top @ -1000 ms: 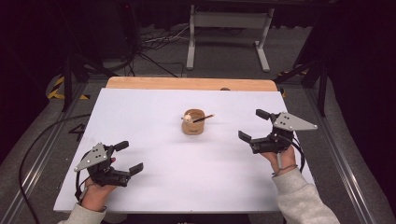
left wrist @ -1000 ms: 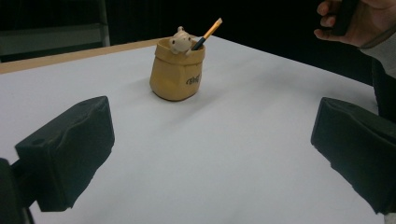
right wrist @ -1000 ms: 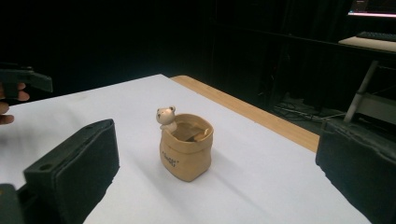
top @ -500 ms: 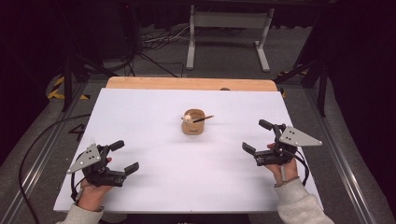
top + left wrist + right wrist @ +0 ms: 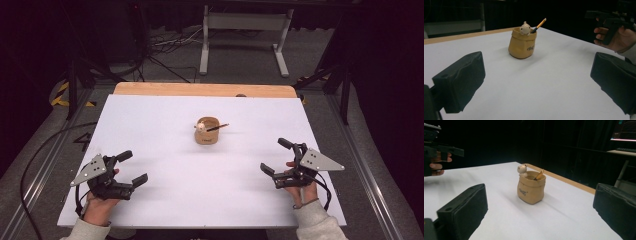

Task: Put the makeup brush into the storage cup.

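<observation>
Dark lab, black curtains [image 5: 385,60], floor cables [image 5: 165,47], white-topped table [image 5: 150,125]

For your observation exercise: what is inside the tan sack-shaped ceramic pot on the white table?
A pencil leans out of the tan sack-shaped pot, beside a small bear figure at its rim. The pencil's lower end is hidden inside.

Matt tan sack-shaped pot [image 5: 207,133] on smooth white table [image 5: 150,130].

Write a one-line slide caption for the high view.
Two open grippers, left and right, flank a sack-shaped pen holder holding a pencil.
</observation>
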Action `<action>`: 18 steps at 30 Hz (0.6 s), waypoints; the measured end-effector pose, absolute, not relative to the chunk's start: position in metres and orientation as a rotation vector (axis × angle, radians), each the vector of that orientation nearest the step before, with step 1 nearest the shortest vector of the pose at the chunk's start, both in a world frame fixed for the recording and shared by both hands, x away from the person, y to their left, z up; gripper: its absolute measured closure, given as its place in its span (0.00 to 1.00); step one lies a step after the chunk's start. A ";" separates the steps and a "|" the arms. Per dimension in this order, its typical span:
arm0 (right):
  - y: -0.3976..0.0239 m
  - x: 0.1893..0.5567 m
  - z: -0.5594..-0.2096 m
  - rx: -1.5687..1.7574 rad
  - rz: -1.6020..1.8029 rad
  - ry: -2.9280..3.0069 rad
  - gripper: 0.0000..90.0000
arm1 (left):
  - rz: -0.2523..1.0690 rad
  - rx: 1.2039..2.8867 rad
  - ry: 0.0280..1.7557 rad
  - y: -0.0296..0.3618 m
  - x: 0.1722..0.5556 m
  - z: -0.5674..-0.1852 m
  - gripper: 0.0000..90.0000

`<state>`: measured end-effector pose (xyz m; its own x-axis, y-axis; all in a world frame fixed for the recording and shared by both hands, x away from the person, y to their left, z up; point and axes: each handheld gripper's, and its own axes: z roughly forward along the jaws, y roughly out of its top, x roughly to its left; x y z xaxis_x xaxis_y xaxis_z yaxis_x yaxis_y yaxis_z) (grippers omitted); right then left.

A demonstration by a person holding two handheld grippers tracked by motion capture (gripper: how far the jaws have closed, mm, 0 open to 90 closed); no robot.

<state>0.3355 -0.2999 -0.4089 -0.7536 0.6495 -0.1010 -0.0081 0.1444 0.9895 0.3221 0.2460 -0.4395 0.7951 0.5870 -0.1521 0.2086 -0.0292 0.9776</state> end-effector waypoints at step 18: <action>-0.305 0.329 -0.432 0.622 1.636 1.896 0.00 | 0.356 1.567 0.684 0.248 0.323 -0.450 0.00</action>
<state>0.3294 -0.3051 -0.4320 -0.7393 0.6644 -0.1093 -0.0107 0.1506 0.9885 0.3230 0.2476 -0.4498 0.7708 0.6138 -0.1707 0.2120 0.0056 0.9773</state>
